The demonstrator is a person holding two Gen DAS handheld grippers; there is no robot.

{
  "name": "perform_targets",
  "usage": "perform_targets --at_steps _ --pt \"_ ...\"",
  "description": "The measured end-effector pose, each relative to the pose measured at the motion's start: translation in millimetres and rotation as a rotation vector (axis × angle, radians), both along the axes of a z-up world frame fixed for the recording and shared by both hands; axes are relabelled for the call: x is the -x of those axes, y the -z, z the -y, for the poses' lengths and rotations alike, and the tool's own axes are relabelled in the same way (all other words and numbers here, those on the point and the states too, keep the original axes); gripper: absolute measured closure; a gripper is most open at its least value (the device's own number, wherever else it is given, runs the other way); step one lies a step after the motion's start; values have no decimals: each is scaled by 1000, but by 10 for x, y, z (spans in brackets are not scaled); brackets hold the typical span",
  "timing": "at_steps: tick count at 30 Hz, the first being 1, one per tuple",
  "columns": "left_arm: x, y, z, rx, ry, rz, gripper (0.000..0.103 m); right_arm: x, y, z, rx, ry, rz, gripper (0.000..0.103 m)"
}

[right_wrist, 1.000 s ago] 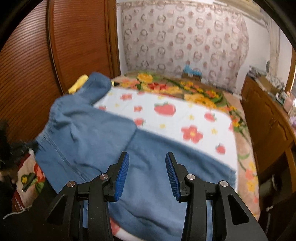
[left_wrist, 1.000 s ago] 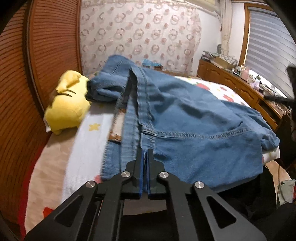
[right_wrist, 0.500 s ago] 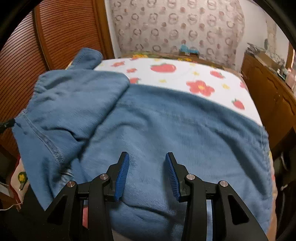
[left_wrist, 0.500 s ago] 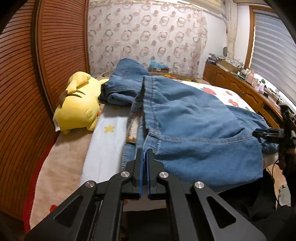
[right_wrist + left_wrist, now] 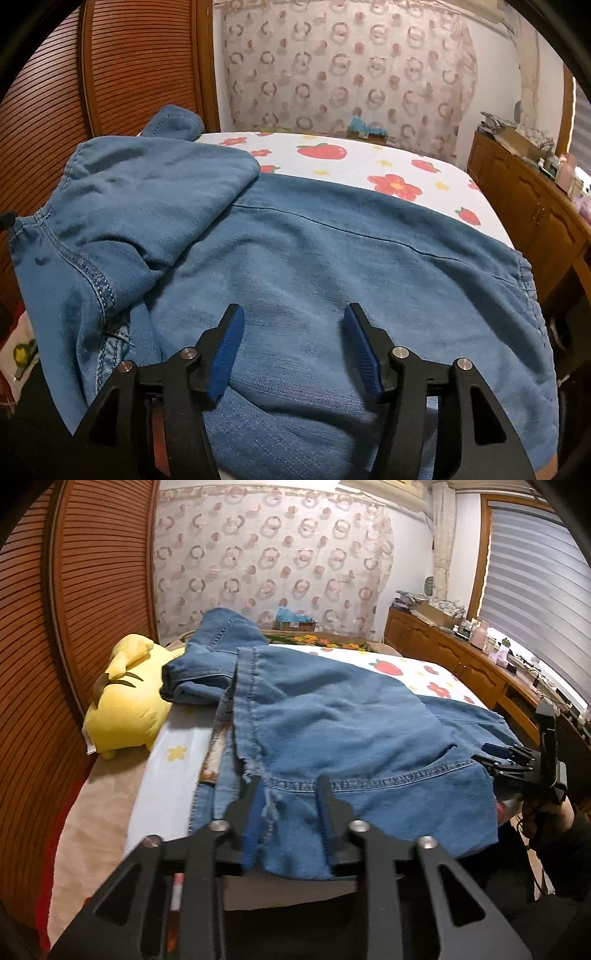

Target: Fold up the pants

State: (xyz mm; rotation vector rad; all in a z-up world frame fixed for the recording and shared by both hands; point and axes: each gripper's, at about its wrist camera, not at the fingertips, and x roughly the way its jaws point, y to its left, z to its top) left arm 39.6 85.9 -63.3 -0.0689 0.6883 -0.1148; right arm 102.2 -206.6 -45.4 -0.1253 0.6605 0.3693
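Both tools opening over the jeans (image 5: 332, 258): left tool (image 5: 290, 805), right tool (image 5: 293, 347), nothing pinched. Lift clear, then flatten the fold.

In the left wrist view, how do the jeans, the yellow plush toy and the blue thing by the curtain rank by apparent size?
1. jeans
2. yellow plush toy
3. blue thing, though it sits farthest away, so its true size is unsure.

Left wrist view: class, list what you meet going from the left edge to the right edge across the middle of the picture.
Slatted wooden panel → yellow plush toy → jeans → right gripper, its jaws opening → wooden sideboard by the window blind.
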Motion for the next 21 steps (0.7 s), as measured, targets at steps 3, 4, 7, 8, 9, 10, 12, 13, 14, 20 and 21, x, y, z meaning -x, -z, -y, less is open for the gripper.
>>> perform_targets --at_steps 3,4,7,8,9,10,12,13,14,20,21 --pt "-46 49 57 16 13 -14 47 5 37 -25 -5 6 12 43" --pt "-68 77 83 19 13 -26 41 12 47 -27 -6 7 16 43" --pt "-88 134 151 35 30 -32 24 56 60 -23 -7 9 25 42" --pt "-97 153 177 36 35 -38 24 61 65 -32 -5 9 27 42" --pt "-105 174 206 36 39 -43 24 62 68 -32 -6 11 27 42" --pt "-109 192 229 33 40 -47 24 61 68 -34 -6 11 27 42" --pt "-107 216 279 24 43 -50 24 68 69 -32 -5 10 31 42" --pt "-107 227 304 21 45 -51 24 69 71 -30 -6 10 32 42" --pt "-108 236 325 21 48 -53 24 73 73 -29 -4 11 33 42" --pt "-102 263 399 6 52 -50 23 65 33 -52 16 17 3 42" --pt "-99 266 418 5 55 -49 23 69 19 -40 16 18 -8 42"
